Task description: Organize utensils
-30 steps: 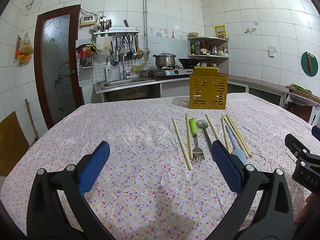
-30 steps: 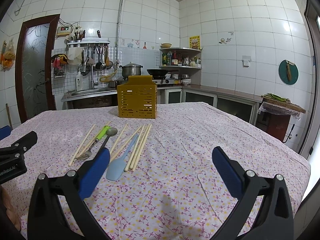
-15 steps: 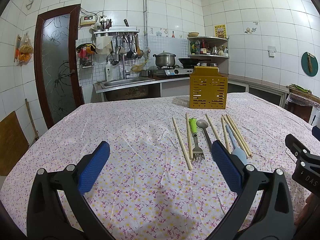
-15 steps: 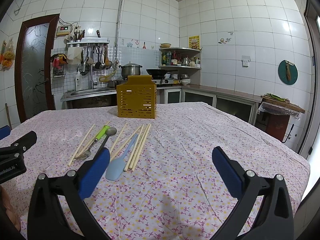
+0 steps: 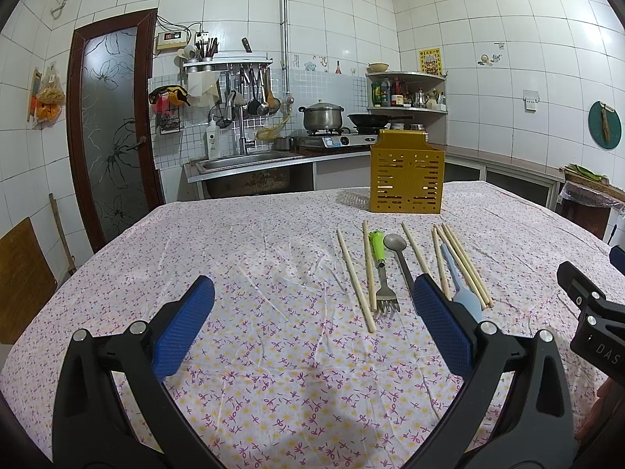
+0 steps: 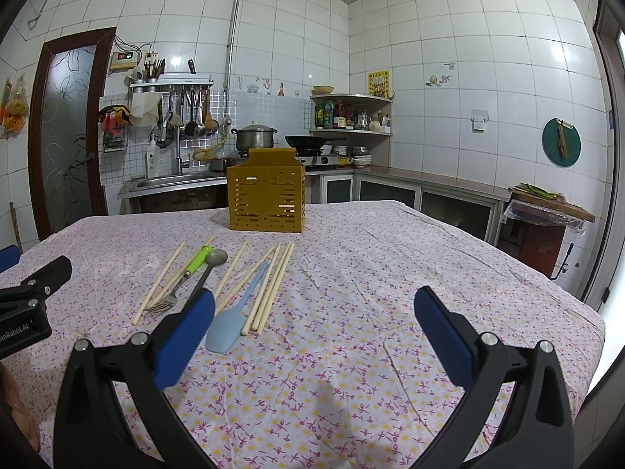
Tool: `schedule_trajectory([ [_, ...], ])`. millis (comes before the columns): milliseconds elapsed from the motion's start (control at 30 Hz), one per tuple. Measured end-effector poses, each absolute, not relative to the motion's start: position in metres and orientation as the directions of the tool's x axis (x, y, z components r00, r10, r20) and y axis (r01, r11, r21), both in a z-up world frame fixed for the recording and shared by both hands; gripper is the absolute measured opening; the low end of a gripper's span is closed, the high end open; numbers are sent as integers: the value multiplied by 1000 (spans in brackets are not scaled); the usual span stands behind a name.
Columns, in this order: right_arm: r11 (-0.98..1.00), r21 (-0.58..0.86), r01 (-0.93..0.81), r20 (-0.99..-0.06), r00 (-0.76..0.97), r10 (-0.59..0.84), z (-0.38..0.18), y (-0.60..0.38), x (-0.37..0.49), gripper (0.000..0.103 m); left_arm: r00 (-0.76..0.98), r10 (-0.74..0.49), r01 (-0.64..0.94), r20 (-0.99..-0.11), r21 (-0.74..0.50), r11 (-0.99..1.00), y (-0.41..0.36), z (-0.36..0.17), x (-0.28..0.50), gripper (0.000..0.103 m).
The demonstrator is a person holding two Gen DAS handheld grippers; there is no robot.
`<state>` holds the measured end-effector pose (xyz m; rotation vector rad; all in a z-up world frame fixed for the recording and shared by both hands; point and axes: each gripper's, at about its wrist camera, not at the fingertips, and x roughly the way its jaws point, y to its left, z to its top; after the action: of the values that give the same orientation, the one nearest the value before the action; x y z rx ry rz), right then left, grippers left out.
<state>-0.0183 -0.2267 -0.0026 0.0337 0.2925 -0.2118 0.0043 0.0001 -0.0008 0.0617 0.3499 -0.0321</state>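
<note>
Utensils, namely chopsticks (image 5: 463, 264), fork (image 5: 381, 269), spoon (image 5: 398, 252) and spatula (image 6: 234, 314), are lying on the tablecloth (image 5: 254, 265) near the yellow caddy (image 5: 406, 178), whose contents are hidden. Left gripper (image 5: 312, 326) and right gripper (image 6: 314, 330) are hovering spread wide, empty.

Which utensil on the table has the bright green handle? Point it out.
The fork: its handle is bright green. The spoon beside it is plain grey, the spatula pale blue, and the chopsticks bare wood.
</note>
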Motion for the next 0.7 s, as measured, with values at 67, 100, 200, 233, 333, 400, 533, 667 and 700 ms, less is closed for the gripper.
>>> schedule_trajectory([
  [67, 977, 1, 214, -291, 935, -204, -3, -226, -18, 99, 939, -21, 42, -344, 55, 998, 0, -1, 4, 98],
  [100, 977, 2, 214, -291, 935, -204, -3, -227, -19, 99, 939, -21, 42, -344, 55, 998, 0, -1, 4, 98],
  [200, 977, 1, 214, -289, 935, -205, -3, -227, -18, 99, 939, -21, 42, -343, 55, 998, 0, -1, 4, 98],
  [233, 977, 0, 214, -289, 935, -205, -3, -226, -19, 99, 939, -21, 42, -344, 55, 998, 0, -1, 4, 98],
  [333, 977, -1, 214, -291, 935, -205, -3, -227, -18, 99, 939, -21, 42, -343, 54, 998, 0, -1, 4, 98],
  [400, 977, 0, 214, -290, 935, -205, -3, -228, -19, 99, 939, -21, 42, -343, 55, 998, 0, -1, 4, 98],
  [533, 977, -1, 214, -289, 935, -206, -3, -228, -19, 99, 939, -21, 42, -344, 54, 998, 0, -1, 4, 98],
  [667, 977, -1, 214, -289, 935, -205, -3, -228, -18, 99, 939, -21, 43, -344, 55, 998, 0, -1, 4, 98],
  [700, 977, -1, 214, -288, 935, -205, -2, -228, -19, 99, 939, -21, 42, -344, 55, 998, 0, -1, 5, 98],
])
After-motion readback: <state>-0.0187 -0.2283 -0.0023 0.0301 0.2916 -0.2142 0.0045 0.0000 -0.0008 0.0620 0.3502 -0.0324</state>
